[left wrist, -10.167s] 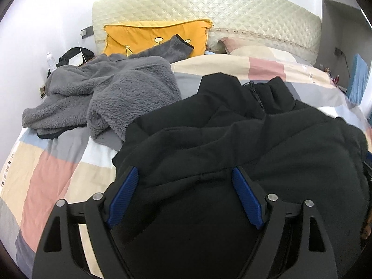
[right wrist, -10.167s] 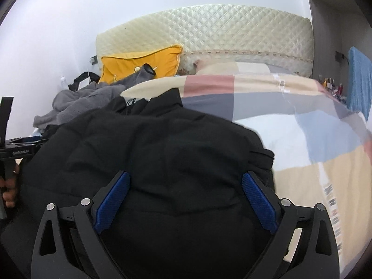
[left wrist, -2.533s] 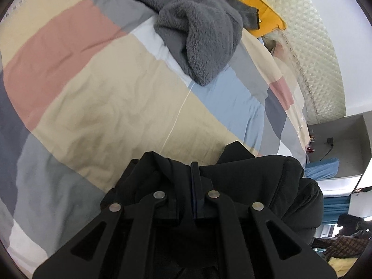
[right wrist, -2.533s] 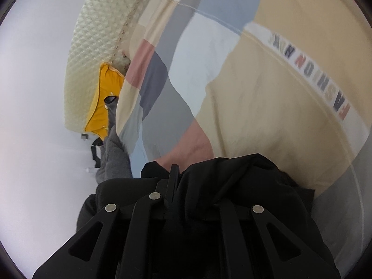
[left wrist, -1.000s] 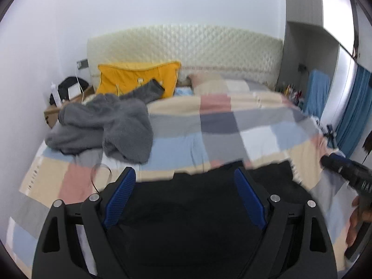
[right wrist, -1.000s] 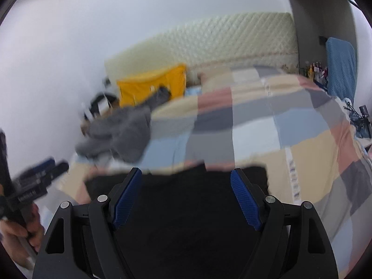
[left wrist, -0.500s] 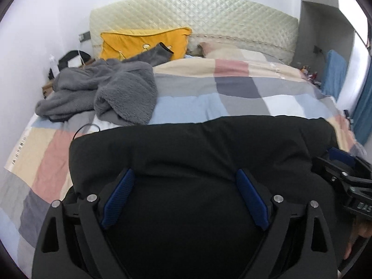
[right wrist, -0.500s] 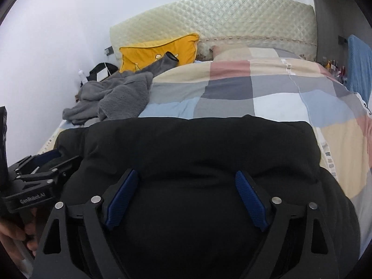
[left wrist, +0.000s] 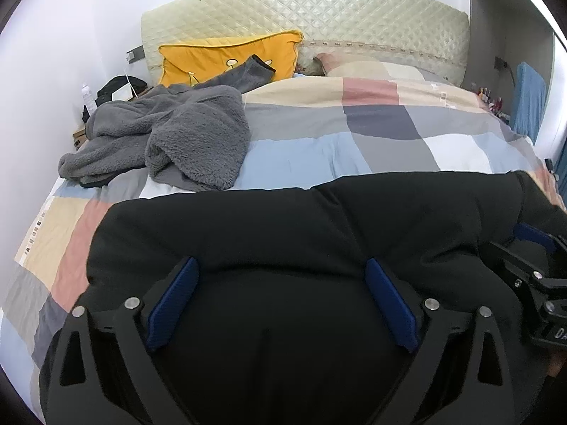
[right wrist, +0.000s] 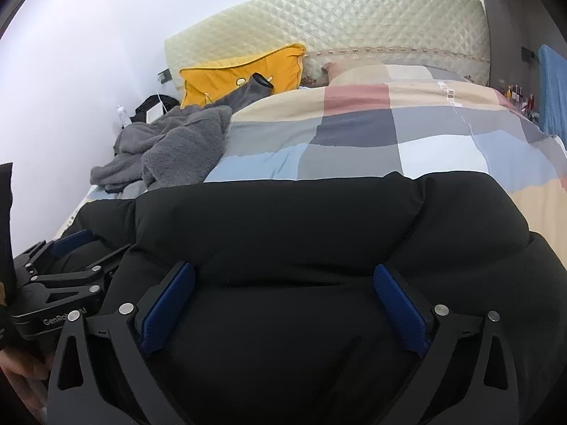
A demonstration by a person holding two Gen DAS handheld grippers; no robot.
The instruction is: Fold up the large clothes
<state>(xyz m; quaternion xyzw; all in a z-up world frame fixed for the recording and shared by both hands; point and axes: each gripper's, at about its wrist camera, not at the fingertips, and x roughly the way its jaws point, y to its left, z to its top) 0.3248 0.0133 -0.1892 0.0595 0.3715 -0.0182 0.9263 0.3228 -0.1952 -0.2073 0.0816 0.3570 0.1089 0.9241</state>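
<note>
Black jacket: the black jacket (left wrist: 319,233) lies bunched across the near edge of the bed (left wrist: 354,141), on its checked cover.
Left gripper: the left gripper (left wrist: 280,304) rests over the jacket; its jaws have just been opening and stand released, padding between them but unpressed.
Right gripper: the right gripper (right wrist: 283,308) likewise, jaws just opened, spread wide over the fabric.
Room: quilted headboard (left wrist: 319,17) against a white wall.
Views: only the right view shows a hand (right wrist: 21,382) at the left gripper's handle.
Around: grey fleece (left wrist: 170,134) toward the bed's far left corner, its sleeve over the yellow pillow (left wrist: 212,56).
</note>
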